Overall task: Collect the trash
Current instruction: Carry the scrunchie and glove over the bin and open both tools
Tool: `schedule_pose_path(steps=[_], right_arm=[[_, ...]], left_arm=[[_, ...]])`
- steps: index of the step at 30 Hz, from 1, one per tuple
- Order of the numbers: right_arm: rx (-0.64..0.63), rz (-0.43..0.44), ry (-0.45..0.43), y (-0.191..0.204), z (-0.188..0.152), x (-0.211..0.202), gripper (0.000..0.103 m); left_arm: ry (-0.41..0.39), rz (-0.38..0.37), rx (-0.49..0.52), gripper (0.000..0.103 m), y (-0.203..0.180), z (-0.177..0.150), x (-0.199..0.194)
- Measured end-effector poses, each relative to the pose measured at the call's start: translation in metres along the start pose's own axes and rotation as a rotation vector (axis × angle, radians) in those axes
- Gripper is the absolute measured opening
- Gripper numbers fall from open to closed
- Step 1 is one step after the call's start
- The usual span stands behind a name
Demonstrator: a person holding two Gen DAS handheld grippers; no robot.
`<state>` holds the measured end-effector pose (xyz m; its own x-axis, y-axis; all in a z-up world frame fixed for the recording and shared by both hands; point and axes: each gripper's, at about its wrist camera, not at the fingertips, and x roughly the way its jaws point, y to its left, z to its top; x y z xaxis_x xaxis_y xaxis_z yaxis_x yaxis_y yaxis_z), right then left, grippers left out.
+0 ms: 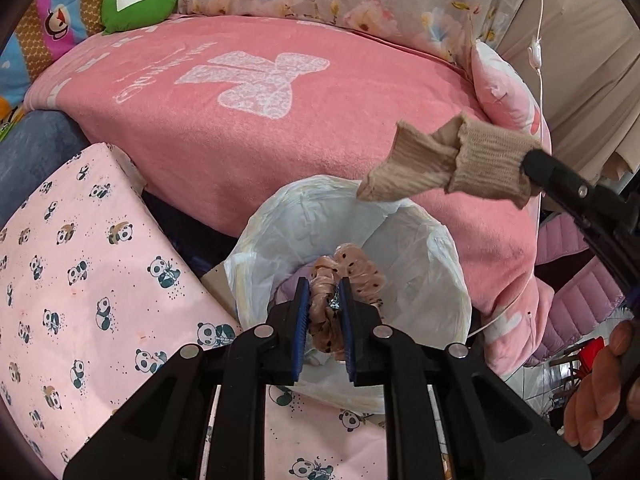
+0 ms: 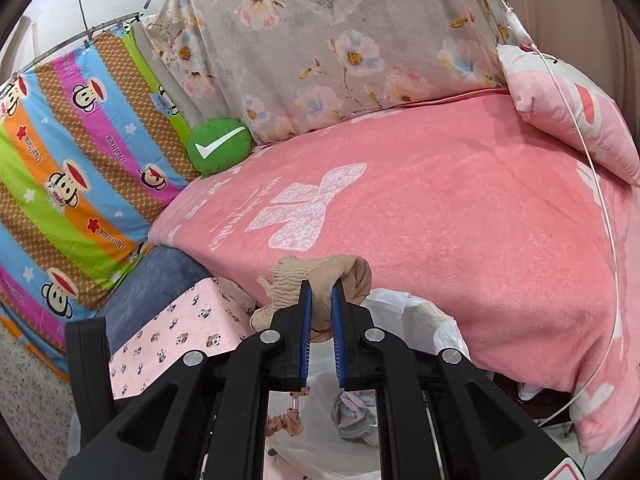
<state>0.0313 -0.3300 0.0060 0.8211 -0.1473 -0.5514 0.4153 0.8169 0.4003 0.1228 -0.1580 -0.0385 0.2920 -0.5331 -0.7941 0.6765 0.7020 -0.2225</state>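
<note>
The left gripper (image 1: 325, 308) was clamped on a peach, dark-spotted fabric scrunchie (image 1: 348, 276), its blue pads pressing the gathered cloth from both sides. It held the scrunchie over the open mouth of a bin lined with a white plastic bag (image 1: 432, 280), which stood beside the bed, between a pink panda-print cushion (image 1: 92, 280) and the hanging edge of a pink fleece blanket with a white bow pattern (image 1: 248, 120).

The right gripper (image 2: 319, 312) was closed on a beige ribbed sock (image 2: 316, 276), folded and bunched between its pads. In the left wrist view the same sock (image 1: 452, 164) hung from the black fingertips above the far right rim of the bag, with its loose end pointing left over the blanket. A hand (image 1: 604, 392) showed at the lower right edge of that view.

Seen from the right wrist camera, the bag's rim (image 2: 424, 312) lay just below and to the right of the sock. A round green cushion with a white tick (image 2: 219, 146) rested at the back corner of the bed, against a striped cartoon-monkey cloth (image 2: 68, 168) and a grey floral cloth (image 2: 320, 40).
</note>
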Motion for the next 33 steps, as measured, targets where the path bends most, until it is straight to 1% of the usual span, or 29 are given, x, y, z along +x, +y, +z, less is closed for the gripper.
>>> schedule_pose_path(steps=[6, 14, 23, 29, 30, 31, 32, 33], right_arm=[[-0.014, -0.014, 0.007, 0.001, -0.003, 0.004, 0.011], [-0.040, -0.036, 0.045, 0.003, -0.008, 0.005, 0.011], [-0.099, -0.092, 0.088, 0.006, -0.015, 0.003, 0.011], [-0.102, -0.102, 0.097, 0.001, -0.017, 0.004, 0.011], [-0.101, -0.102, 0.097, 0.001, -0.017, 0.004, 0.011], [-0.102, -0.101, 0.098, 0.000, -0.017, 0.004, 0.012], [-0.102, -0.101, 0.099, 0.000, -0.017, 0.004, 0.012], [-0.102, -0.100, 0.099, -0.001, -0.017, 0.004, 0.012]], left_arm=[[-0.031, 0.021, 0.011, 0.015, -0.005, 0.008, -0.007], [-0.064, 0.039, 0.039, 0.015, -0.015, 0.014, -0.015], [-0.069, 0.048, 0.047, 0.015, -0.021, 0.017, -0.014], [-0.061, 0.050, 0.039, 0.018, -0.020, 0.017, -0.012], [-0.056, 0.049, 0.034, 0.022, -0.021, 0.017, -0.011], [-0.055, 0.055, 0.028, 0.032, -0.021, 0.017, -0.011], [-0.058, 0.065, 0.023, 0.038, -0.021, 0.017, -0.010], [-0.065, 0.077, 0.019, 0.049, -0.021, 0.017, -0.011]])
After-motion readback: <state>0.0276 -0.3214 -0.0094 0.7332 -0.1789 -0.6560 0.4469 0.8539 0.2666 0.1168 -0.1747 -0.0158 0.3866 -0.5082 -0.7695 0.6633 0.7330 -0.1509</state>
